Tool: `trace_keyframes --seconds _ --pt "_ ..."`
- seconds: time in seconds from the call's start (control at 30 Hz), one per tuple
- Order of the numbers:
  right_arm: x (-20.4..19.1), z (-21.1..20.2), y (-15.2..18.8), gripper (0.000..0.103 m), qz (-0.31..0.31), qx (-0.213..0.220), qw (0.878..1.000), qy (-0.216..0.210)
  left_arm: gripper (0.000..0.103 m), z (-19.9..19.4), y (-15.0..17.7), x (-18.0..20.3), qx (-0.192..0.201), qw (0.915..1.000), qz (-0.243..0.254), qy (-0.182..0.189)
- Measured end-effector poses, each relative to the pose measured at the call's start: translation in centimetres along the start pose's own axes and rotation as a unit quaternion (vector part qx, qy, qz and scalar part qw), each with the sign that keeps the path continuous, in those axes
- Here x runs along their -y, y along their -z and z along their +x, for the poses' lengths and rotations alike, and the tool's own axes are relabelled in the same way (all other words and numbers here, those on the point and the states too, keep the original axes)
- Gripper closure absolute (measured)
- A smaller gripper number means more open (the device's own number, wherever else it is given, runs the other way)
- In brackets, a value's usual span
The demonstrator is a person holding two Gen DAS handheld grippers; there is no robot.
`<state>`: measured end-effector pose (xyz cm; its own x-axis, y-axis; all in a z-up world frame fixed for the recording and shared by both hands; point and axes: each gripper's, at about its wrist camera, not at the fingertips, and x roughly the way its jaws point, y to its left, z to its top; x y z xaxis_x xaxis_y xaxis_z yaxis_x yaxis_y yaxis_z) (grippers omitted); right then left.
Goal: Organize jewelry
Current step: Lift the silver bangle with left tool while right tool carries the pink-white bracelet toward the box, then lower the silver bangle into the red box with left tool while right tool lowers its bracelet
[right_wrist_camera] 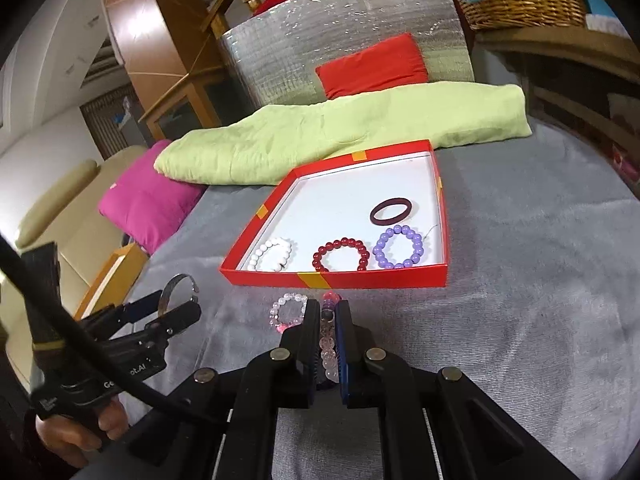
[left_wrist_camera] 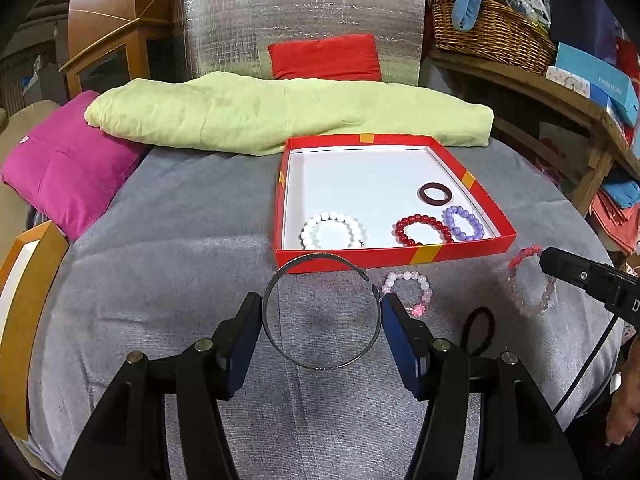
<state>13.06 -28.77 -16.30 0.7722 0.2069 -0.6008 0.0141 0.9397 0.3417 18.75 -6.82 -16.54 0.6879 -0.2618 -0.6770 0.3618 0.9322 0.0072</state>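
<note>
Left wrist view: the left gripper [left_wrist_camera: 322,312] has its blue pads [left_wrist_camera: 240,344] set against the outer sides of a silver open bangle [left_wrist_camera: 320,316], holding it over the grey tablecloth [left_wrist_camera: 160,240], the bangle's gap facing the box. Just right of the bangle lies a pale pink bead bracelet [left_wrist_camera: 408,292]; a black hair tie [left_wrist_camera: 478,330] lies nearer the camera.

Right wrist view: the right gripper [right_wrist_camera: 325,332] is narrowed onto a pink crystal bead bracelet [right_wrist_camera: 329,344], which runs lengthwise between the fingers — its dark pink end pokes out at the tips.

Ahead of both grippers sits the red box lid [left_wrist_camera: 400,258], white inside, with yellow tape marks on its rim. Inside it: a white bead bracelet [left_wrist_camera: 332,230], a red bead bracelet [left_wrist_camera: 422,230], a purple bead bracelet [left_wrist_camera: 464,222] touching the red one, and a dark maroon ring-shaped bangle [left_wrist_camera: 435,193] behind them.

Beyond the lid — a folded light green cloth [left_wrist_camera: 280,116], a magenta cushion [left_wrist_camera: 68,168] at its left end, and a wicker basket [left_wrist_camera: 488,32] on a shelf at right.
</note>
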Motion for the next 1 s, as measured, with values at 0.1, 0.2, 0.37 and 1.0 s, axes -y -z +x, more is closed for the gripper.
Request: trace_keyframes --seconds 0.1,0.2,0.37,1.0 --pt "0.1 0.0 0.0 0.095 0.005 -0.003 1.0 -0.004 0.041 0.1 -0.1 0.0 0.0 1.0 0.0 -0.002" --pt "-0.2 -0.1 -0.1 0.095 0.001 0.0 1.0 -0.006 0.041 0.2 -0.2 0.1 0.001 1.0 -0.001 -0.002" --pt "-0.2 -0.1 -0.2 0.095 0.004 0.001 1.0 -0.007 0.041 0.2 -0.6 0.1 0.006 1.0 -0.004 -0.006" --pt "-1.3 2.1 -3.3 0.095 0.007 -0.003 1.0 -0.017 0.041 1.5 -3.3 0.7 0.015 0.9998 -0.013 -0.009"
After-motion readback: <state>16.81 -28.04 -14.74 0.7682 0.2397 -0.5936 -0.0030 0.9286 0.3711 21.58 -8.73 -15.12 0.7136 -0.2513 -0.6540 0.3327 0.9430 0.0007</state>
